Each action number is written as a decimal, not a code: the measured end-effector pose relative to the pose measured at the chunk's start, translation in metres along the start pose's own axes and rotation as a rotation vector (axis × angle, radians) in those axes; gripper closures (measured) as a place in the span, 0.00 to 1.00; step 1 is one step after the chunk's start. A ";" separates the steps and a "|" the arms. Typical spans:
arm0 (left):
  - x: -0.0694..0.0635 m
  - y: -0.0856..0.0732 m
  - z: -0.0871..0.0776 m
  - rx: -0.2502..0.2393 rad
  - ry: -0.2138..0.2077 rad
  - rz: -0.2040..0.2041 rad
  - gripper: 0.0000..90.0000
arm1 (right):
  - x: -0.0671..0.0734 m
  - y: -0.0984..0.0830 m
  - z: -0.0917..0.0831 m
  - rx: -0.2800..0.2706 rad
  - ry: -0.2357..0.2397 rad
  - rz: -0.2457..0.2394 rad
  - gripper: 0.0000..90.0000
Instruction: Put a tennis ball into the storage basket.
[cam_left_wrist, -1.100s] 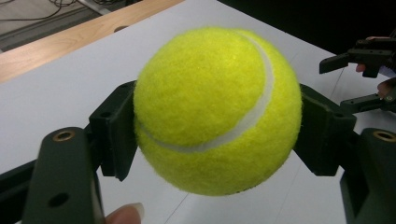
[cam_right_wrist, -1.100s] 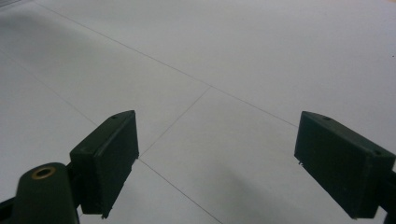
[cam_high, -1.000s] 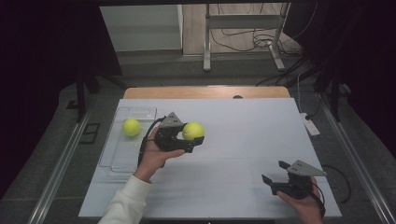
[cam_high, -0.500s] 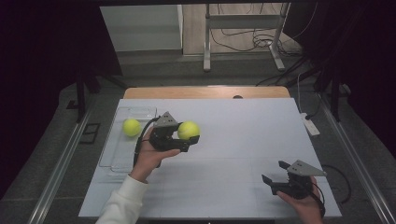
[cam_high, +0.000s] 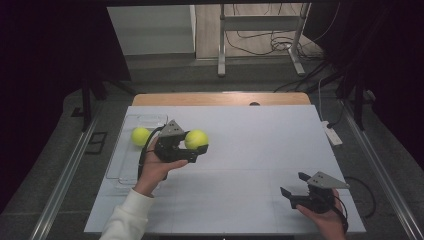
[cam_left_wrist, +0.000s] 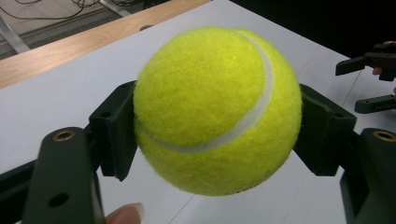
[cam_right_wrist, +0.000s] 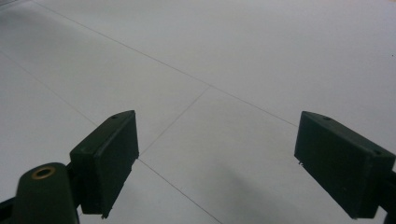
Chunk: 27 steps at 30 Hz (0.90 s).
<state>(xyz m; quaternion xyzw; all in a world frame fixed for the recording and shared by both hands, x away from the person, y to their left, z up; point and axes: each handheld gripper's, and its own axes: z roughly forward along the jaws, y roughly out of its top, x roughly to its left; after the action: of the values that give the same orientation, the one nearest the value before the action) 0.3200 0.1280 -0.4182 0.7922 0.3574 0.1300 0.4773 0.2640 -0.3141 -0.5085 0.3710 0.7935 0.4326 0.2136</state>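
A yellow tennis ball (cam_high: 196, 139) (cam_left_wrist: 217, 109) is held above the white table by my left gripper (cam_high: 194, 147), whose two black pads press on its sides. A second yellow tennis ball (cam_high: 140, 136) lies in the clear tray (cam_high: 121, 165) at the table's left, just left of that gripper. Near the front right corner my right gripper (cam_high: 294, 184) (cam_right_wrist: 217, 168) rests low over the table, jaws wide open and nothing between them. From the left gripper view, the right gripper (cam_left_wrist: 376, 81) shows far off at the right edge.
The white table top (cam_high: 260, 150) has a wooden strip (cam_high: 220, 98) along its far edge. A white power strip (cam_high: 332, 134) lies off the right side. Metal rails run along both sides, and a frame with cables stands beyond the table.
My left gripper has carried the tennis ball a little to the left, toward the tray. The right gripper has stayed where it was.
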 end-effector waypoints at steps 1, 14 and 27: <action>0.000 0.000 0.000 0.000 0.000 -0.001 0.30 | 0.000 0.000 0.000 0.000 0.001 0.000 0.16; 0.006 -0.006 -0.008 0.001 0.020 -0.016 0.30 | 0.000 0.000 0.000 0.002 0.000 0.002 0.16; 0.010 -0.010 -0.016 -0.006 0.034 -0.028 0.30 | 0.000 0.000 0.000 0.001 0.000 0.000 0.16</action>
<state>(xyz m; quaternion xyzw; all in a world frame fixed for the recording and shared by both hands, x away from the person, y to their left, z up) 0.3146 0.1486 -0.4196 0.7835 0.3760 0.1380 0.4751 0.2639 -0.3137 -0.5085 0.3710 0.7937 0.4322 0.2135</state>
